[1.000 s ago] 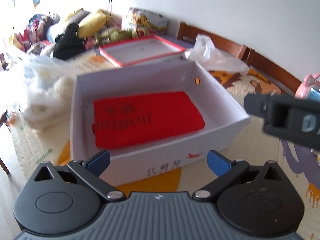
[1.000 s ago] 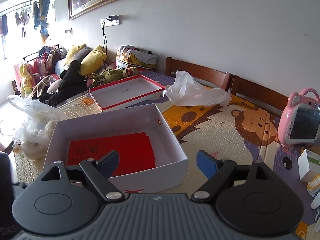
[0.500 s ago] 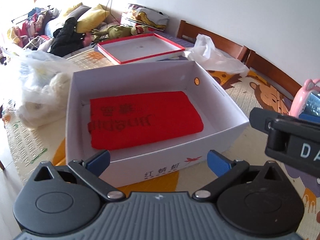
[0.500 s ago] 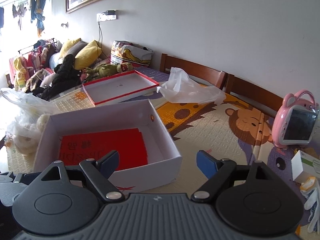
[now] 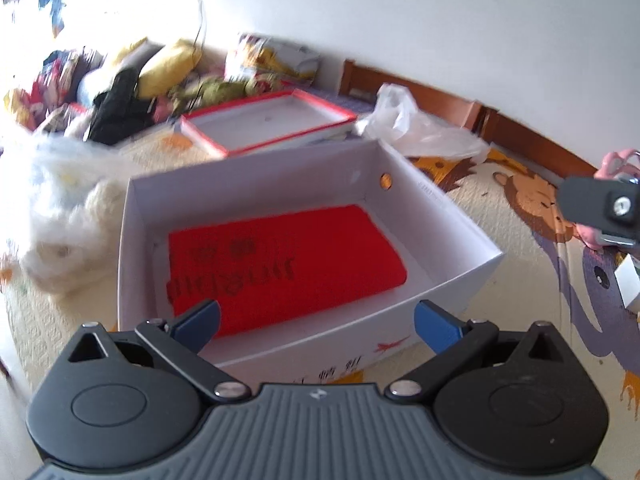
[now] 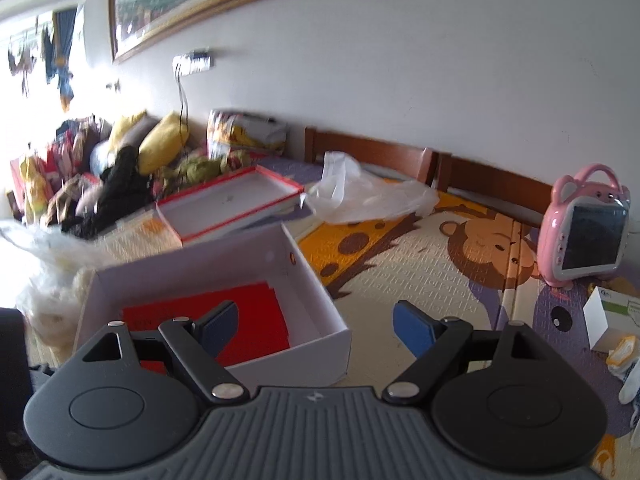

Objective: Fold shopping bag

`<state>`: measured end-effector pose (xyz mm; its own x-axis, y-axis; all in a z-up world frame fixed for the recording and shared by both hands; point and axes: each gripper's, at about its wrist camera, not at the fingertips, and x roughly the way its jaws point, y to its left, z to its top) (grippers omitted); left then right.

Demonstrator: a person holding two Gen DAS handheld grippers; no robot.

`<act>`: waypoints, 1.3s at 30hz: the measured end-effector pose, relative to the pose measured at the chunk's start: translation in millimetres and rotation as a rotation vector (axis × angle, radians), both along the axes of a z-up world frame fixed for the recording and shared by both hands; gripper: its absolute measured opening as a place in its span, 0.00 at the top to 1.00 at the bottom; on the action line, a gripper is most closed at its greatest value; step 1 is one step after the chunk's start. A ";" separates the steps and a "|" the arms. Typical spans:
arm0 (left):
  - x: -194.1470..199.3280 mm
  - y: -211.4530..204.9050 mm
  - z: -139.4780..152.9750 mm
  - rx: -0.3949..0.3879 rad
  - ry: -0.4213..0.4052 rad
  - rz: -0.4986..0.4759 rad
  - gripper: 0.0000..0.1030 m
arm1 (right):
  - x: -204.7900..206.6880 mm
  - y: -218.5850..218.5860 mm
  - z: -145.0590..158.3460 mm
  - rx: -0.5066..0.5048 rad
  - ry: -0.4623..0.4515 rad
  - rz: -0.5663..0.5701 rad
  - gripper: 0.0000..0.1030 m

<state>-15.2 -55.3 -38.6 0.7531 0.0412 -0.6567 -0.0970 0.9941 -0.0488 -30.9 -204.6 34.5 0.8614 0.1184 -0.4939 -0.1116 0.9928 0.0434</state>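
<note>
Both hand-held grippers stand wide open with nothing between their blue pads: the left hand-held gripper [image 5: 316,322] hovers over the near wall of the white box [image 5: 452,216], and the right hand-held gripper [image 6: 314,324] hangs just off the box's near right corner.

Inside the white box, flat on its floor, lies the red shopping bag [image 5: 288,264], folded into a neat rectangle that fills most of the floor but leaves a white strip along the right wall. Dark printed characters run across its top face, too blurred to read. On the box's outer near wall sit a small red mark and a row of dark characters, partly hidden by the left hand-held gripper and not legible.

Beyond the white box lies its red-rimmed lid [image 5: 268,128], turned inside up. Right of the lid, behind the box's far right corner, sits a crumpled clear plastic bag [image 5: 420,128]. Left of the box a second filmy plastic bag [image 5: 60,208] holds pale fluffy stuff. Well to the right of the box stand a pink toy screen with a handle [image 6: 584,232] and a small white carton [image 6: 608,320]. All rest on a cartoon-printed mat [image 6: 420,272] covering the surface.
</note>
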 end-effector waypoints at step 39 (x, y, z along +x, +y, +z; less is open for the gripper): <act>-121.5 3.3 37.2 -0.322 -0.567 -0.416 0.01 | -147.7 -104.0 -86.6 0.228 -0.360 -0.273 0.14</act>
<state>-136.7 -52.1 -1.3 0.8894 -0.4464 -0.0981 0.4076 0.8717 -0.2720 -178.6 -308.6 -52.1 0.9869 -0.0645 -0.1478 0.1029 0.9575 0.2695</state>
